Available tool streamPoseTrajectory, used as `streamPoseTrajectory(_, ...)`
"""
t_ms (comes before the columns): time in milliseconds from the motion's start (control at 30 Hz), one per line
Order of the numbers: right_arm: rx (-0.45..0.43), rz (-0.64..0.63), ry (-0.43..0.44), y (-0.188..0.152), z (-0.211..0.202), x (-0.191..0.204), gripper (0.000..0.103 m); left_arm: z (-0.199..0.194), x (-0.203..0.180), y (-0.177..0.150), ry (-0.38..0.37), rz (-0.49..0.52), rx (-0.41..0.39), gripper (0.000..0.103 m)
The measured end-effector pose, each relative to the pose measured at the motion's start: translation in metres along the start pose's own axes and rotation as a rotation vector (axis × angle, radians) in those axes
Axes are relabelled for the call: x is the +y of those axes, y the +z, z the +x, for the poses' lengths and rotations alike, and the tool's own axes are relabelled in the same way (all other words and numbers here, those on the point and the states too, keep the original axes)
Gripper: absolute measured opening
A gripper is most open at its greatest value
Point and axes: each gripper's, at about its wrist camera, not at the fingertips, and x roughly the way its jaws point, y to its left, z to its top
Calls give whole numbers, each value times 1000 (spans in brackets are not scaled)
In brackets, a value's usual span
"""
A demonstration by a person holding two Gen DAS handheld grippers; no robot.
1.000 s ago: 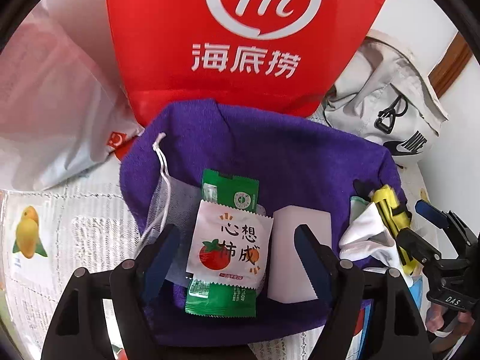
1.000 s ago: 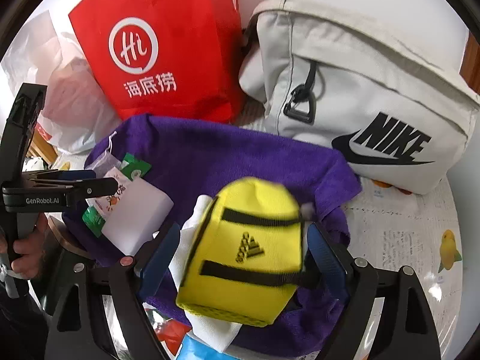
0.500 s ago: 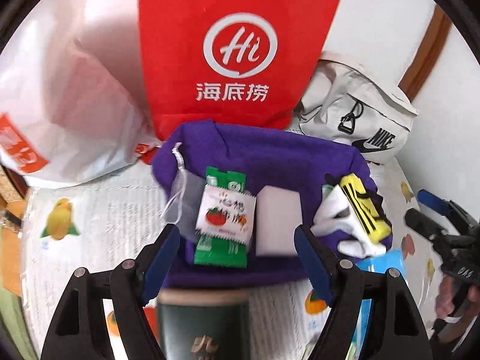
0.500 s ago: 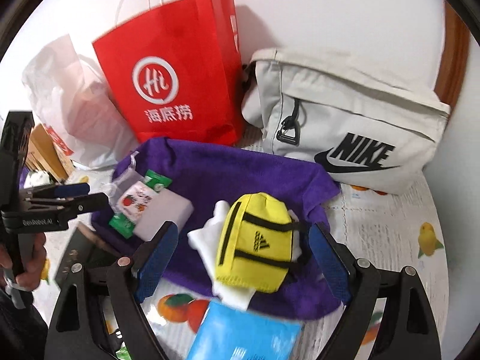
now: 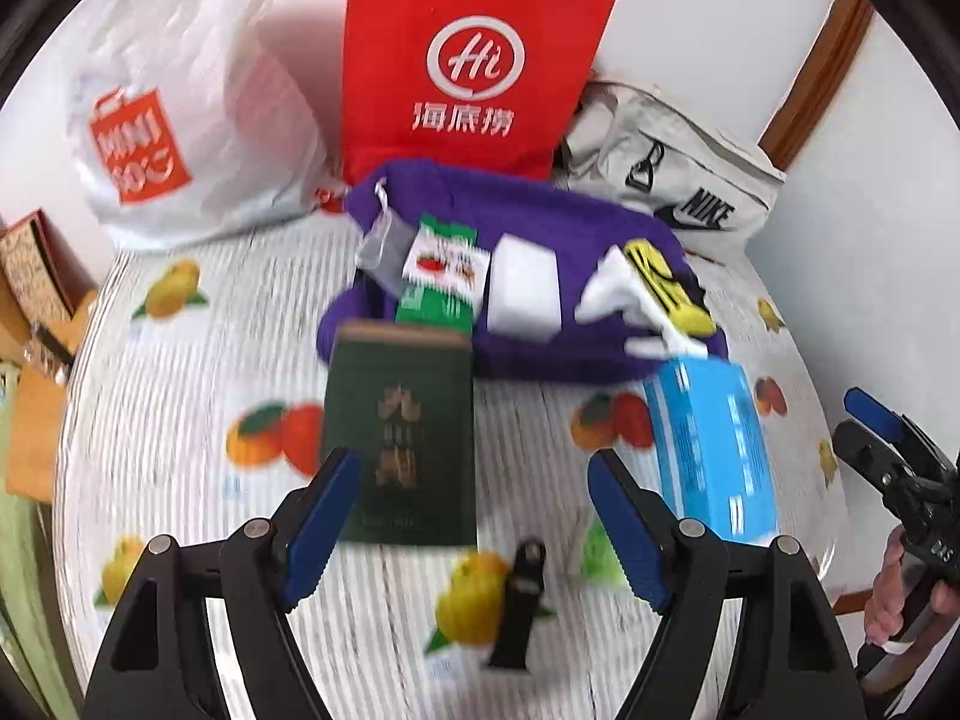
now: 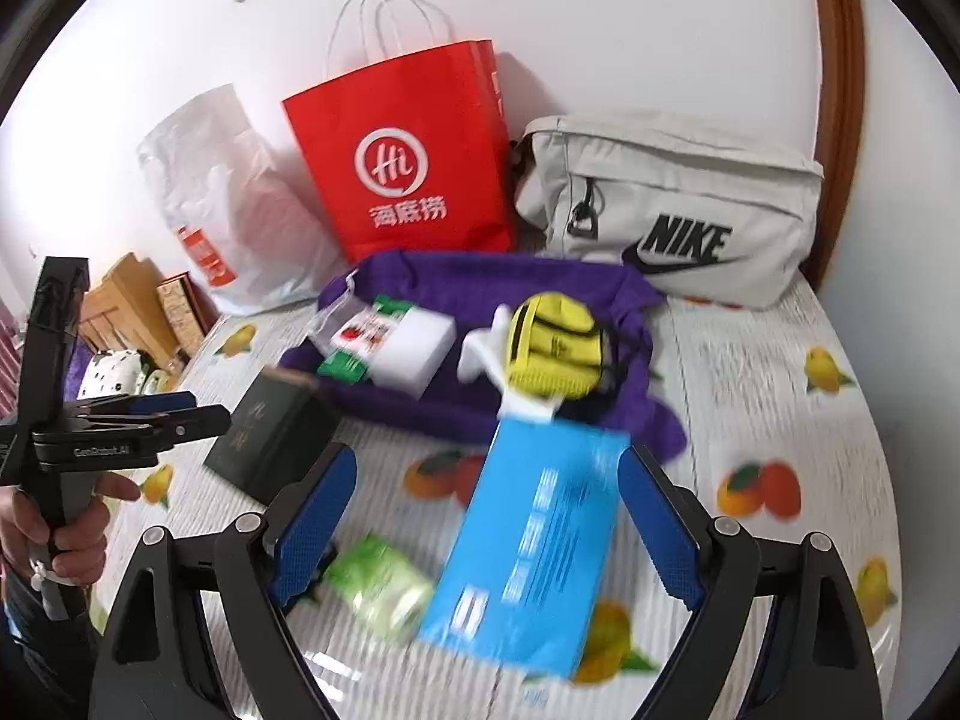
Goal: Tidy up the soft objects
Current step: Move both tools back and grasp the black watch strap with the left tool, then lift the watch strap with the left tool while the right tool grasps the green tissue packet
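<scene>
Both grippers have pulled back and up from the purple towel [image 6: 480, 408], so more of the fruit-print tablecloth [image 5: 180, 420] shows. The left gripper [image 5: 468, 516] and right gripper [image 6: 486, 516] hang released, grasping nothing. The yellow pouch [image 6: 555, 354], white sponge [image 6: 414, 348] and snack packets [image 5: 441, 276] lie gathered on the towel, suggesting the sorting is largely done.

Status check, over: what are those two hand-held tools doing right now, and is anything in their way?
Left tool open, empty. Right tool open, empty. Yellow pouch lying on purple towel. Blue box below right tool.

Fruit-print tablecloth [image 5: 180, 420] carries purple towel [image 5: 540, 360], green box [image 5: 402, 420], blue pack [image 5: 708, 450].
</scene>
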Motion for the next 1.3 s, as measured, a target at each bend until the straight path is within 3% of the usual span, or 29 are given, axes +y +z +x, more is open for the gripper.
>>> streamPoseTrajectory(200, 4, 6, 18, -39, -26, 10, 88, 0, -19, -43, 6, 59, 6, 77)
streamPoseTrajectory(300, 13, 15, 22, -57, -32, 11, 88, 12, -30, -65, 41, 112, 25, 77)
streamPoseTrajectory(467, 39, 30, 14, -90, -36, 5, 88, 44, -40, -97, 27, 173, 72, 77)
streamPoseTrajectory(633, 44, 65, -18, -111, -40, -6, 88, 64, -42, -113, 52, 192, 89, 77)
streamPoseTrajectory(700, 37, 80, -22, -117, -42, -10, 88, 69, -41, -116, 68, 204, 82, 70)
streamPoseTrajectory(800, 33, 102, -29, -124, -45, -15, 88, 70, -43, -120, 102, 253, 44, 67)
streamPoseTrajectory(833, 36, 106, -28, -126, -44, -15, 88, 71, -44, -120, 97, 267, 40, 63)
streamPoseTrajectory(900, 45, 110, -29, -130, -43, -16, 88, 69, -46, -119, 82, 281, 25, 38)
streamPoseTrajectory(933, 47, 111, -30, -131, -41, -16, 88, 68, -46, -118, 82, 285, 21, 20)
streamPoseTrajectory(1100, 73, 110, -27, -135, -32, -13, 88, 67, -42, -119, 49, 284, 40, 22)
streamPoseTrajectory(1167, 81, 99, -26, -136, -30, -10, 88, 66, -43, -121, 20, 289, 41, 33)
streamPoseTrajectory(1300, 99, 98, -14, -138, -23, -9, 88, 67, -48, -124, 47, 310, 20, 30)
